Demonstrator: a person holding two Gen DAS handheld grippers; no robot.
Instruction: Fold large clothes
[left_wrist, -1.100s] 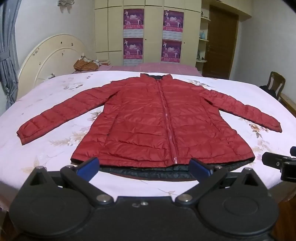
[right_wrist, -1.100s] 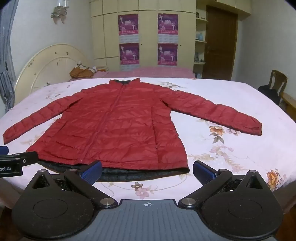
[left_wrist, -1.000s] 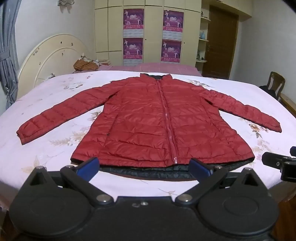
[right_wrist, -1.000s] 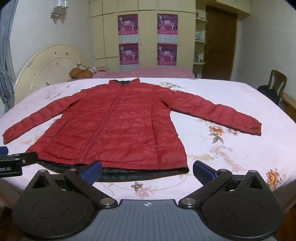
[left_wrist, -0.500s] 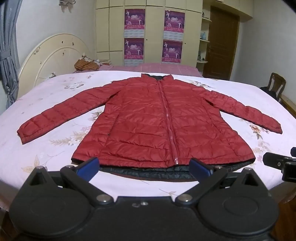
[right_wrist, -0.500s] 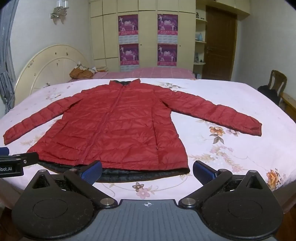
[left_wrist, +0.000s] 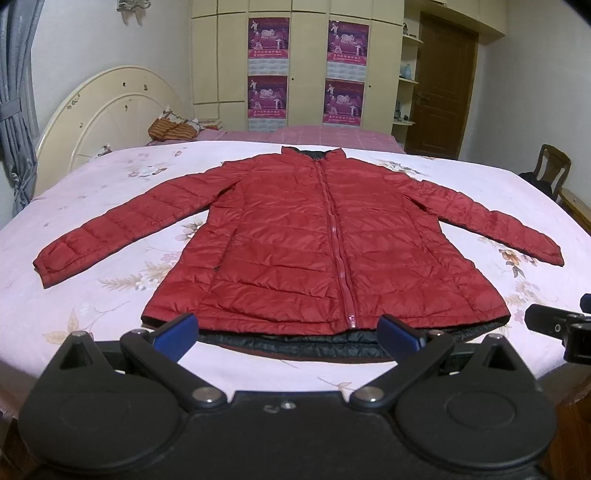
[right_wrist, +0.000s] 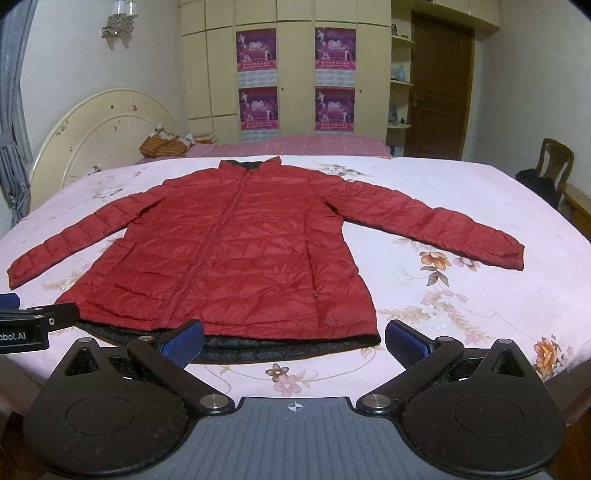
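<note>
A red quilted down jacket (left_wrist: 325, 243) is laid flat, front up and zipped, in the middle of a bed covered by a pink floral sheet (left_wrist: 110, 295). Both sleeves are spread outward to the sides, the collar is turned toward the far side of the bed, and a dark lining is seen protruding below the near hem. In the right wrist view the same jacket (right_wrist: 229, 254) is shown lying on the sheet (right_wrist: 461, 302) with its right-hand cuff stretched toward the bed edge.

The left gripper (left_wrist: 288, 330) is held just short of the near hem, its blue-padded fingers (left_wrist: 173, 330) kept wide apart with nothing between them. The right gripper (right_wrist: 295, 338) is positioned likewise before the hem, its fingers (right_wrist: 406, 341) also spread apart and empty. Each gripper is glimpsed at the edge of the other's view.

Behind the bed a cream rounded headboard (left_wrist: 107, 118) is seen, with a striped bag (left_wrist: 171, 129) beside it. A cream wardrobe (left_wrist: 306, 66) bearing four purple posters (left_wrist: 267, 38), a brown door (left_wrist: 441, 88) and a wooden chair (left_wrist: 550, 171) are placed farther back.
</note>
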